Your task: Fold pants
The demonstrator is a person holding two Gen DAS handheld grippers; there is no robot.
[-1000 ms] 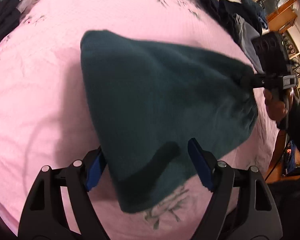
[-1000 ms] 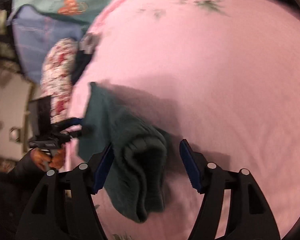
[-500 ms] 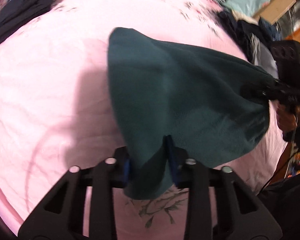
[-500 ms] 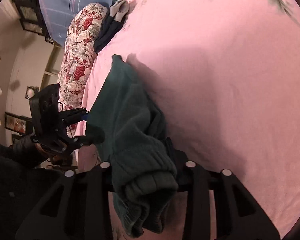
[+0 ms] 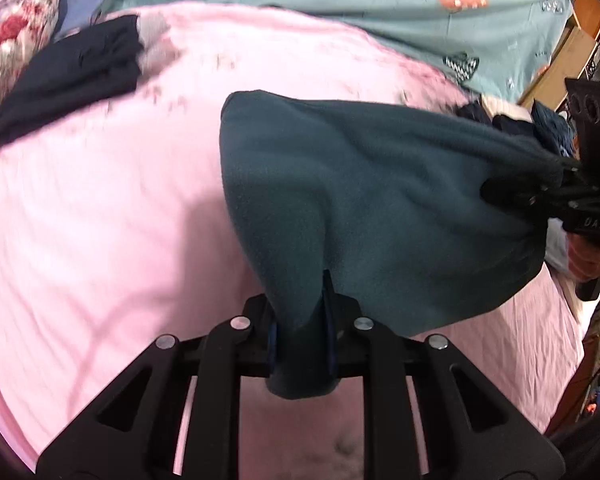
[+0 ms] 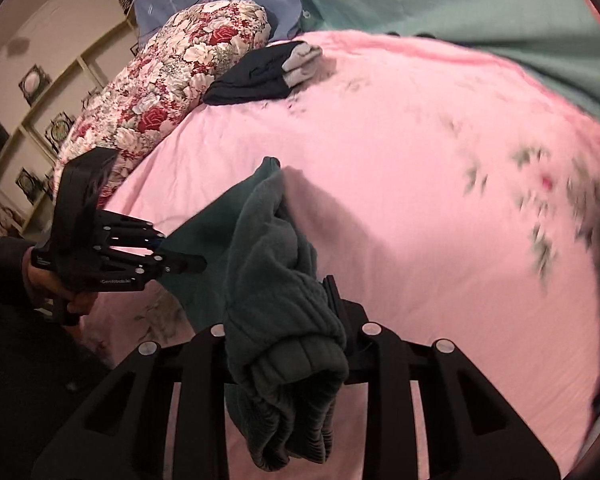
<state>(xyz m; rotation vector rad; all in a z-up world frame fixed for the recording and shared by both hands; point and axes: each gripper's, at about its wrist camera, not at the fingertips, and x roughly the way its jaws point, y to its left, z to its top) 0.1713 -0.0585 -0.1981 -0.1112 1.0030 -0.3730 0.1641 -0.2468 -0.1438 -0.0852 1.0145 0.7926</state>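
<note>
The dark teal fleece pants [image 5: 372, 200] hang stretched between my two grippers above the pink bed sheet [image 5: 100, 220]. My left gripper [image 5: 300, 320] is shut on one end of the pants. My right gripper [image 6: 288, 320] is shut on the ribbed cuff end [image 6: 292, 380], which bunches and droops over its fingers. The right gripper also shows at the right of the left wrist view [image 5: 540, 196]. The left gripper shows at the left of the right wrist view [image 6: 172, 260]. The far fold of the pants [image 6: 268, 172] still touches the sheet.
A folded dark navy garment [image 5: 72, 76] lies at the far left of the bed beside a floral pillow [image 6: 172, 72]. A teal printed blanket [image 5: 340, 8] lies behind. A pile of dark clothes [image 5: 540, 124] sits at the right. Wooden shelves [image 5: 580, 32] stand beyond.
Both grippers closed from open onto the pants' ends, then lifted them off the sheet. The views tilted up toward the head of the bed.
</note>
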